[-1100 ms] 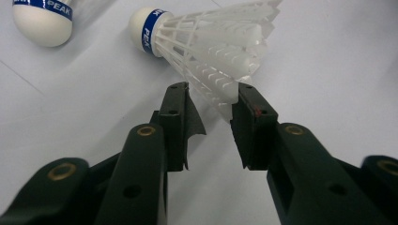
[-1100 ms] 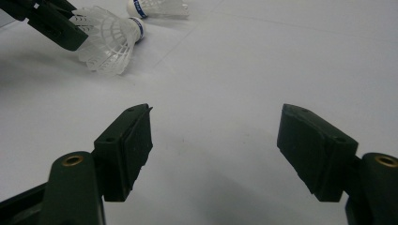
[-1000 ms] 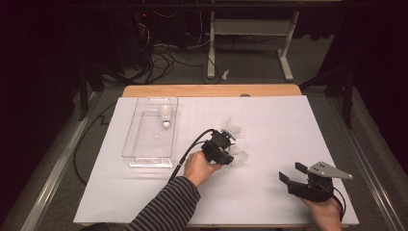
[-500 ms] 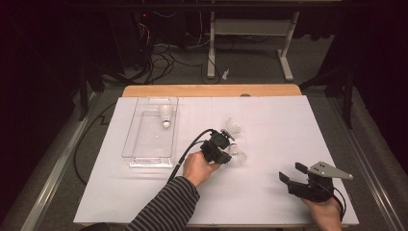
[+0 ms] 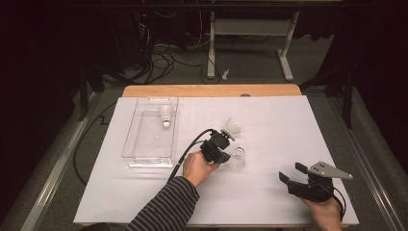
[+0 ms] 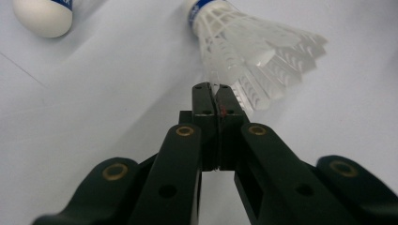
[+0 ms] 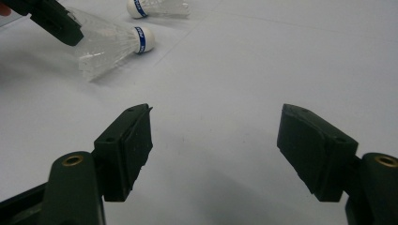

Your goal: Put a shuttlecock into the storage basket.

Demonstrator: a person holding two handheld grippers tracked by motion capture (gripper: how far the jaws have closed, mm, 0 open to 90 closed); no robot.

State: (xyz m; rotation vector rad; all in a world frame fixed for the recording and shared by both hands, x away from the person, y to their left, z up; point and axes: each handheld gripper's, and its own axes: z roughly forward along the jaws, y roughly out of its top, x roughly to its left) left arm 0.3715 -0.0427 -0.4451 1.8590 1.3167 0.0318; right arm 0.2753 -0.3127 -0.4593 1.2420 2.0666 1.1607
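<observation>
1. Where the high view shows the middle of the frame, the left gripper (image 5: 225, 153) sits on the white sheet (image 5: 269, 120), its black cable curling down and left past the striped sleeve (image 5: 166, 209).
2. In the left gripper view the jaws have just been closing and now stand together at the tip, pinching the edge of the feather skirt of a shuttlecock (image 6: 248, 51). That shuttlecock lies on its side, cork end toward the top of the frame, skirt fanning to the right.
3. In the high view the same shuttlecock (image 5: 237, 158) lies just right of the left gripper, touching its tip.
4. A second shuttlecock (image 5: 234, 127) lies a little above it in the frame, apart from the gripper. Its cork (image 6: 43, 16) appears in the upper left of the left gripper view.
5. A third shuttlecock (image 5: 166, 115) lies in the far end of the clear tray (image 5: 137, 144), at centre left of the high view.
6. The right gripper (image 5: 298, 183) rests at the lower right of the high view, well apart from the shuttlecocks.
7. In the right gripper view its jaws stand wide apart with only bare sheet between them.
</observation>
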